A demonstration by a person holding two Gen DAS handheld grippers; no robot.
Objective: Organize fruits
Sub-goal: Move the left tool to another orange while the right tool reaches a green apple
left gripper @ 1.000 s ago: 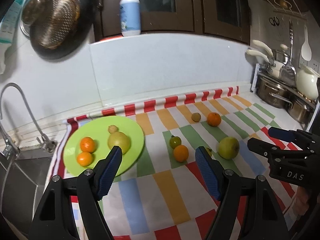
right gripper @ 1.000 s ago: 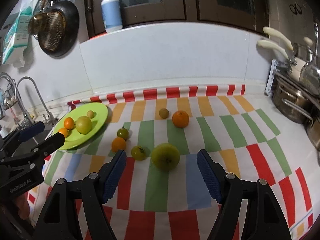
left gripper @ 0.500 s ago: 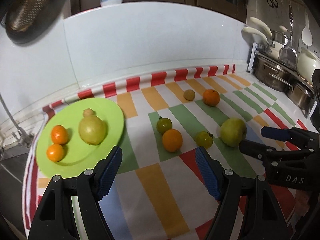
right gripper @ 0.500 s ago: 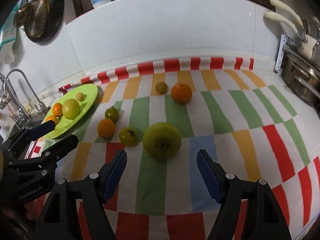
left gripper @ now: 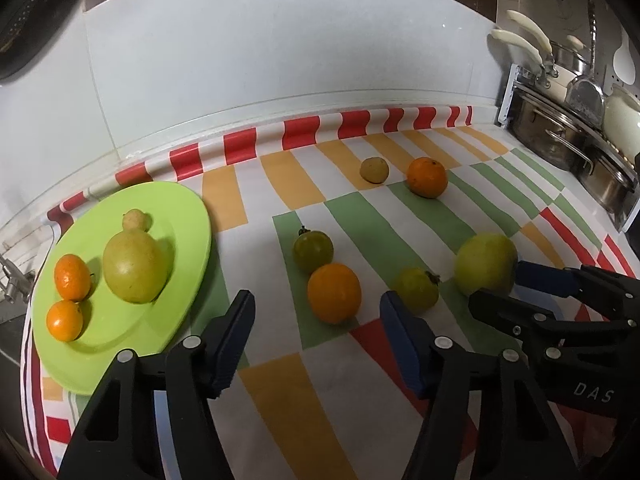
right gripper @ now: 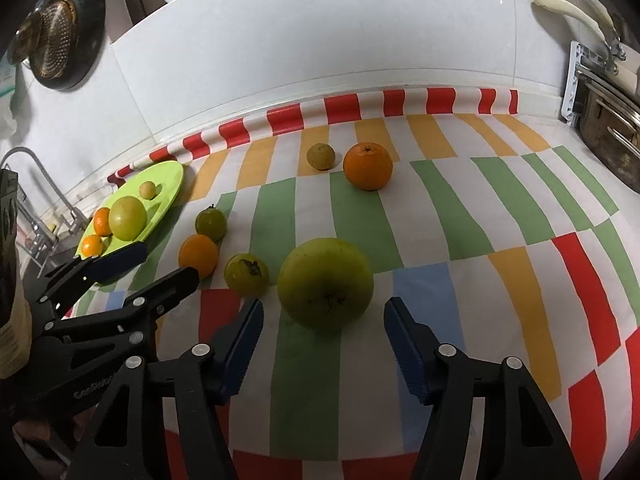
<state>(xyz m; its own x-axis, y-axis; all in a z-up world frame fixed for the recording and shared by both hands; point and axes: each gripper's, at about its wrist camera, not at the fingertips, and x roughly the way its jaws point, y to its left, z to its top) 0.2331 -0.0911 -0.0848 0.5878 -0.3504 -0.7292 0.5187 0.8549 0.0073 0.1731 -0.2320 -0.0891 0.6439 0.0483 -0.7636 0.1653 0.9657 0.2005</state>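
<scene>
A green plate (left gripper: 180,216) at the left holds two small oranges, a large yellow-green fruit (left gripper: 134,266) and a small pale one. On the striped cloth lie an orange (left gripper: 334,292), a green tomato (left gripper: 313,250), a yellow-green tomato (left gripper: 416,290), a large green apple (right gripper: 326,282), a far orange (right gripper: 368,166) and a small brownish fruit (right gripper: 321,156). My left gripper (left gripper: 316,336) is open, just short of the near orange. My right gripper (right gripper: 324,344) is open, just short of the apple.
Steel pots (left gripper: 568,136) stand at the right end of the counter. A sink and tap (right gripper: 36,216) lie left of the plate. A white tiled wall runs along the back. A strainer (right gripper: 52,48) hangs at the upper left.
Both grippers have moved forward and down toward the fruit: the left toward the near orange, the right toward the large green apple. Both stay open. No fruit has moved.
</scene>
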